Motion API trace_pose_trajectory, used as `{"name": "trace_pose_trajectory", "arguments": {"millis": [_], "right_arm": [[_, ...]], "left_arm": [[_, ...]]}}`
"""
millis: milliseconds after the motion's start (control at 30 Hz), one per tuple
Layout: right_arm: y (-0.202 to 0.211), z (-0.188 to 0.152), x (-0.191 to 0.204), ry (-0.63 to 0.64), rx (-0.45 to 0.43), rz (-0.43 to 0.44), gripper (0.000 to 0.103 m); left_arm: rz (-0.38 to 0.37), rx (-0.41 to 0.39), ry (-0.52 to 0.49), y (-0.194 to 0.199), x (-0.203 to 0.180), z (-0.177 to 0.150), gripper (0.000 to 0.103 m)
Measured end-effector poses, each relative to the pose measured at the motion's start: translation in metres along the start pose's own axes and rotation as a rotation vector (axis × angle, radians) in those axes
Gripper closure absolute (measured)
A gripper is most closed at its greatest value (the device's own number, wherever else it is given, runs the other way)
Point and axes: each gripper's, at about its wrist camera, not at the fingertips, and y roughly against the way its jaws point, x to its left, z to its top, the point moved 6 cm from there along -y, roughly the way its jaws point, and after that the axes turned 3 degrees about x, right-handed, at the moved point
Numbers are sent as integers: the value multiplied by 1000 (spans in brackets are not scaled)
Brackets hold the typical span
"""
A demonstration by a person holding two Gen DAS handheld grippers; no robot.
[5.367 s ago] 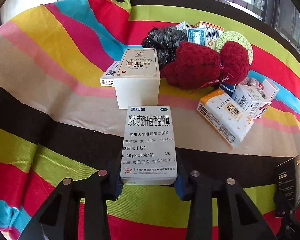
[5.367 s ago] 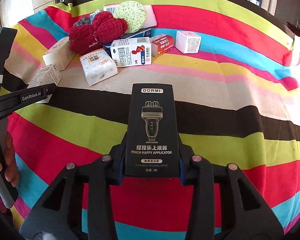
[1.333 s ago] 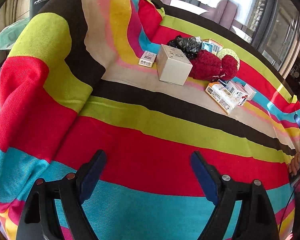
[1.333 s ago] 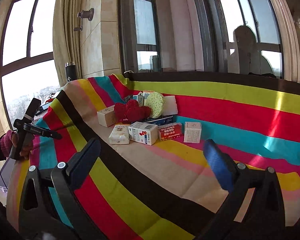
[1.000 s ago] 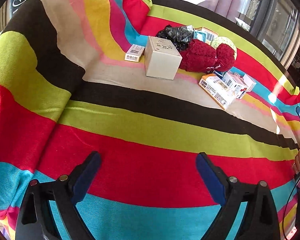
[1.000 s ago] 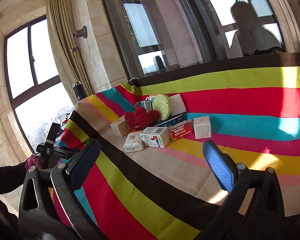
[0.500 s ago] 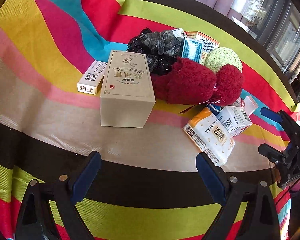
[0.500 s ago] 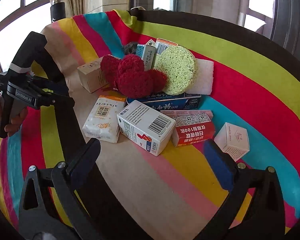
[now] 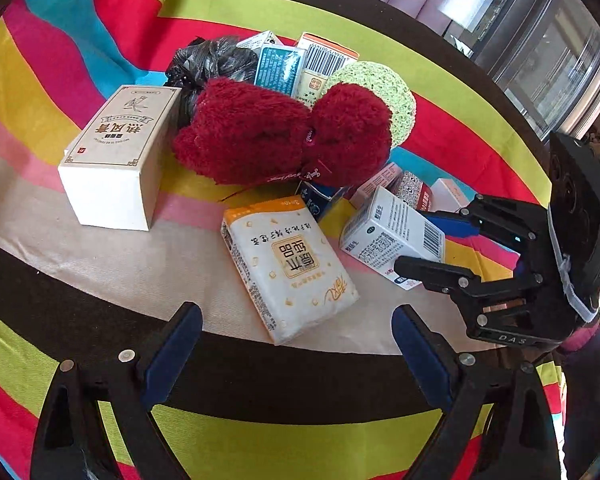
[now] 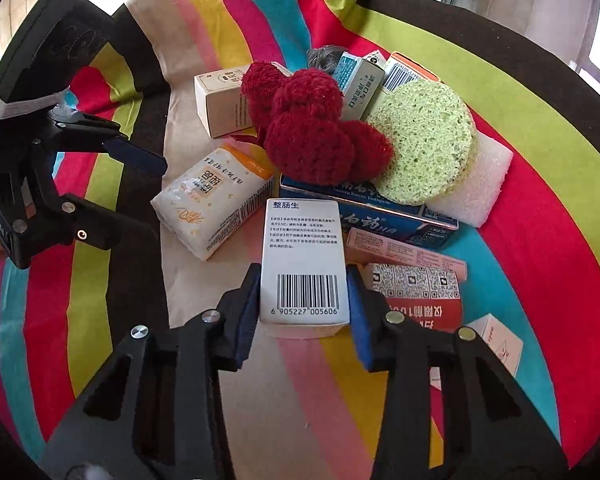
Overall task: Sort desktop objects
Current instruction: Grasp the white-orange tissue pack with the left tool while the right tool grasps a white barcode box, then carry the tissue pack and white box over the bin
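**Right gripper closing on the 整肠生 medicine box**

The white medicine box (image 10: 303,264), headed 整肠生 and bearing barcode 6 905227 005606, sits between the right gripper (image 10: 303,312)'s blue pads, which touch its two long sides as the jaws close. Just beyond the fingertips lies a blue toothpaste box (image 10: 384,216) with "Toothpaste" legible, and to their right a red box (image 10: 416,300) printed with QR codes. Left of the fingers lies a white-and-orange tissue pack (image 10: 216,196); in the left view that pack (image 9: 288,268) lies just ahead of the left gripper (image 9: 296,336), whose fingers stand wide apart and hold nothing. Farther off sit a dark red plush toy (image 10: 312,136) and a green sponge (image 10: 424,140), on the striped cloth (image 10: 540,184).
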Motion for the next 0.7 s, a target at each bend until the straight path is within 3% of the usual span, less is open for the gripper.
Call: {"name": "trace_pose_trajectory", "arguments": {"millis": [100,233,333,367,400,500,600,700], "right_arm": [[21,-26,10,-26,26,-58,59],[48,-58,26,-121,53,-84,59],[61,-77,35,-206,61,-65,59],[61,-80,38,-216,64,-72,59],[60,-83,40,-224,65,-79,58],[52,-90,34,-306,72,-80,51],[45,-87,29,-378,37,-75,46],[41,-82,30,-391,40,-132,47]], "left_arm": [[40,4,35,-10,-7,8,7],[254,-4,16,-26,-9,18,7],[353,-12,8,-27,-9,15,15],[389,-18,-5,-25,-9,13,24],[401,-31,-19,-23,-9,12,33],[390,-28,-36,-16,-7,8,45],[377,-13,-43,-8,-1,3,50],[356,-8,-41,5,8,-10,51]]}}
